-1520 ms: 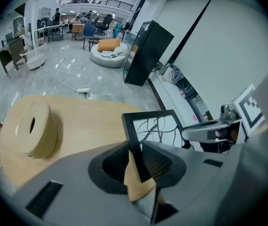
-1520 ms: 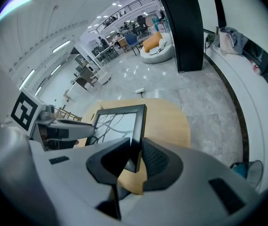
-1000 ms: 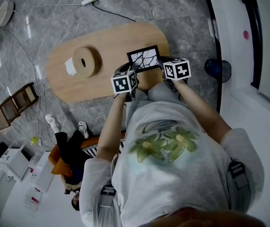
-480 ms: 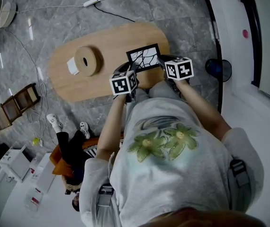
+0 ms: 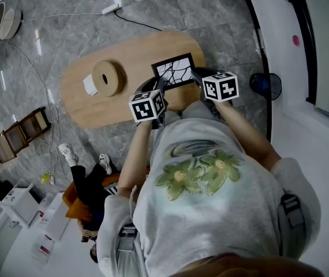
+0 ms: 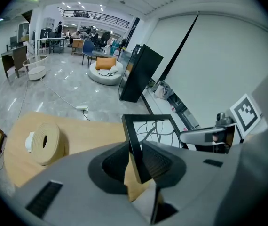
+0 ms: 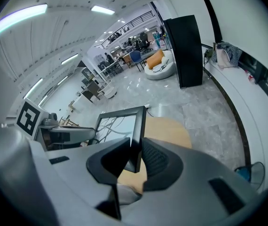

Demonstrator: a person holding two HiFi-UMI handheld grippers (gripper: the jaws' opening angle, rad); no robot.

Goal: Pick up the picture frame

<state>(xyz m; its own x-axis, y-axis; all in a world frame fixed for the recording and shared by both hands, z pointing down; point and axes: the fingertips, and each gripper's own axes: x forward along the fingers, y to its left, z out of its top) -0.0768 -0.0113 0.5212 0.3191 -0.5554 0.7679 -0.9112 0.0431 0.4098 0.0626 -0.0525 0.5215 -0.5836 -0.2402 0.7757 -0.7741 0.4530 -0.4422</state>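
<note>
Head view: grips picture frame [image 5: 174, 72] by both side edges, left tool [image 5: 157, 88] clenched on left edge, right tool [image 5: 197, 77] clenched on right; holds long axis crosswise between them, over near edge of counter [image 5: 112, 105].

The oval light-wood bench [image 5: 98, 109] stands on a grey marbled tile floor [image 5: 170, 10]. On its 9 o'clock half lies a thick tan roll of tape [image 5: 108, 78], lying flat with its hole facing up. A small white object [image 5: 90, 84] sits against the roll's 9 o'clock side, touching it.
</note>
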